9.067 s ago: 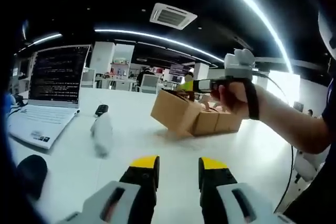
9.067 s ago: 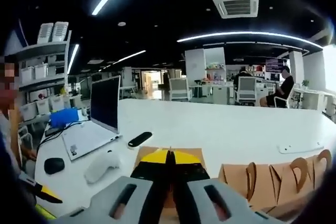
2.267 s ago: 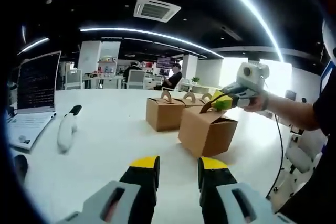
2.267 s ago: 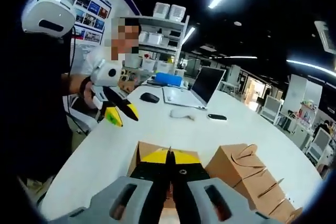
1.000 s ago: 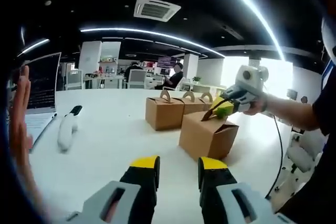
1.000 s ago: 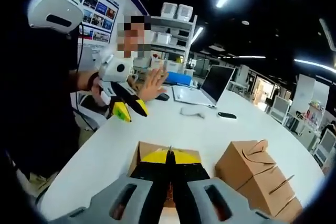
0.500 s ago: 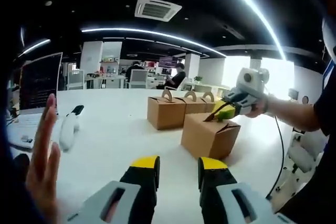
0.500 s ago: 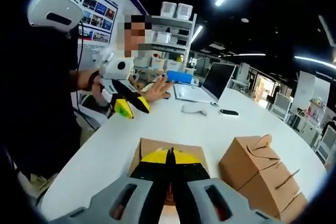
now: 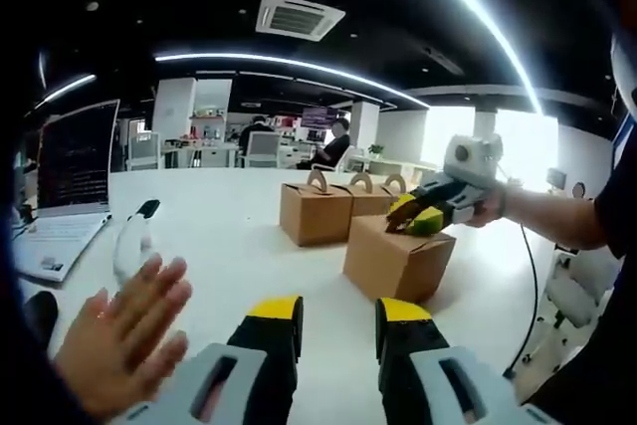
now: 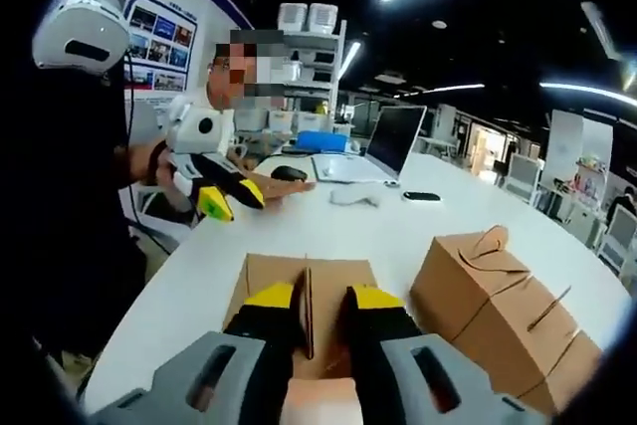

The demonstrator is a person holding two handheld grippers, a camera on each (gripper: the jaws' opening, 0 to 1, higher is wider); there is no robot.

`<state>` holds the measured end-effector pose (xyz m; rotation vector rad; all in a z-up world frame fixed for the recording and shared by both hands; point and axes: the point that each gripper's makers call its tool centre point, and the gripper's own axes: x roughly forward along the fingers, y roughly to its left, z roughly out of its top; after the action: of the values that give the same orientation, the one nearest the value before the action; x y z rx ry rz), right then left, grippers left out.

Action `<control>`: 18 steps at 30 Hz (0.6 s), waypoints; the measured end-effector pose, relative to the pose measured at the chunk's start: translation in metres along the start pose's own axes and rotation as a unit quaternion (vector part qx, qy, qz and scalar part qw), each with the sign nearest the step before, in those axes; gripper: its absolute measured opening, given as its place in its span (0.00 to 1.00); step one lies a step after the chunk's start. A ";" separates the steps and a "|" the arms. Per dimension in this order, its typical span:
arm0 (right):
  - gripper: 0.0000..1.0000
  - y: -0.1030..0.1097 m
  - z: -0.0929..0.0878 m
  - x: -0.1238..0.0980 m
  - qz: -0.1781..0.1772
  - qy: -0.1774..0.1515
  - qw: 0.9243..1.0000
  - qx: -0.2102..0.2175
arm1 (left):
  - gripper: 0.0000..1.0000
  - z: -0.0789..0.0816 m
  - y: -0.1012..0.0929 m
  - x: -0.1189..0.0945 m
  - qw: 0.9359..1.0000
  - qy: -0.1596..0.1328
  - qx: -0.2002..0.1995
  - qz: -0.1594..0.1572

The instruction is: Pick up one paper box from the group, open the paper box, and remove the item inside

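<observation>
Two grippers worked at a white table (image 9: 229, 246). At bottom centre the left gripper (image 9: 338, 318) stood parted, empty. Mid-right, one paper box (image 9: 396, 262) sat under the right gripper (image 10: 322, 302), parted around its handle. Behind stood three boxes (image 9: 317, 212) in a row.

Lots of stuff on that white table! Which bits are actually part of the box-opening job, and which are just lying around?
Part of the job:
separated paper box with its handle between the right gripper's open fingers
row of paper boxes
left gripper, open, held back

Just lying about:
laptop
white controller
black phone
a person's hand on the table
</observation>
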<state>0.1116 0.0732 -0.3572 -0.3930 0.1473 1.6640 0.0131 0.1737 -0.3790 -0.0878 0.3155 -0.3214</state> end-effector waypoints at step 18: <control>0.24 -0.003 0.002 -0.005 0.001 -0.016 1.000 0.025 | 0.31 0.001 -0.002 0.001 1.000 -0.002 0.002 -0.004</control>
<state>0.1149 0.0693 -0.3533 -0.3285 0.1638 1.6643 0.0136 0.1717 -0.3776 -0.0847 0.3113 -0.3304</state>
